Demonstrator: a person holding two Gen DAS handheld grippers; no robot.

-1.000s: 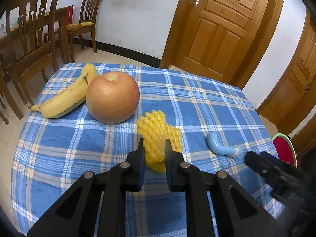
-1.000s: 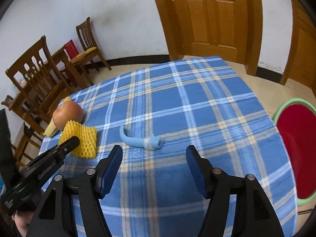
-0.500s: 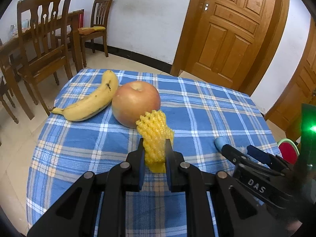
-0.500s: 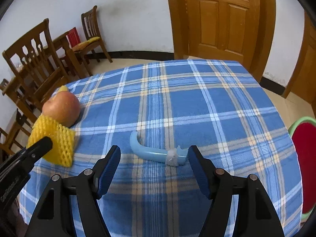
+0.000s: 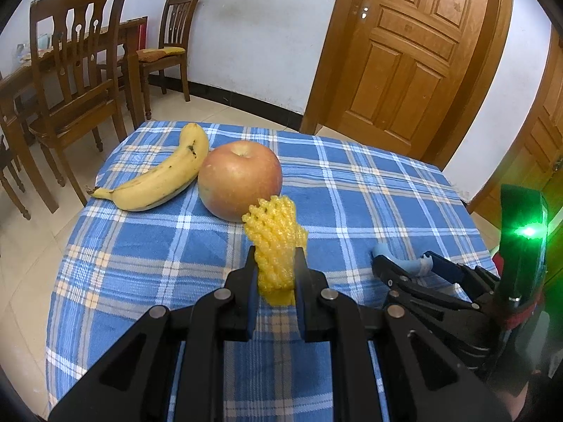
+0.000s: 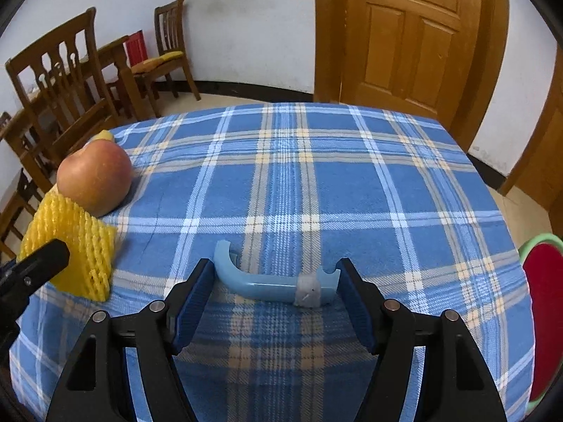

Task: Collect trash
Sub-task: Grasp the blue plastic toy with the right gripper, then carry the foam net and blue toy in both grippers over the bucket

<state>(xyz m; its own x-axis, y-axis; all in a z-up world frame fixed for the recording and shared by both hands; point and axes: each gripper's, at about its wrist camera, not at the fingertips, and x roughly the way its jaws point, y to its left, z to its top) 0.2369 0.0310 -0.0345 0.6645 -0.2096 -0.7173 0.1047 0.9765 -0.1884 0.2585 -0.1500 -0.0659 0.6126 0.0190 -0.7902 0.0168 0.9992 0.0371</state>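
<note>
My left gripper [image 5: 276,258] is shut on a yellow foam fruit net [image 5: 276,237], which stands up between its pads just above the blue plaid tablecloth [image 5: 140,263]. The same net [image 6: 70,246] shows at the left of the right wrist view. A pale blue curved plastic piece [image 6: 260,283] with a whitish wad on it lies on the cloth. My right gripper [image 6: 274,267] is open and low over it, one finger at each end of the piece. In the left wrist view the right gripper [image 5: 404,263] hides most of the blue piece [image 5: 381,251].
An apple [image 5: 241,179] and a banana [image 5: 158,176] lie behind the net. A red bin with a green rim [image 6: 543,274] stands past the table's right edge. Wooden chairs [image 5: 77,81] are at the left and a wooden door [image 5: 404,52] is behind the table.
My right gripper has come forward and down until its open fingers straddle the blue piece. The left gripper keeps its hold on the yellow net.
</note>
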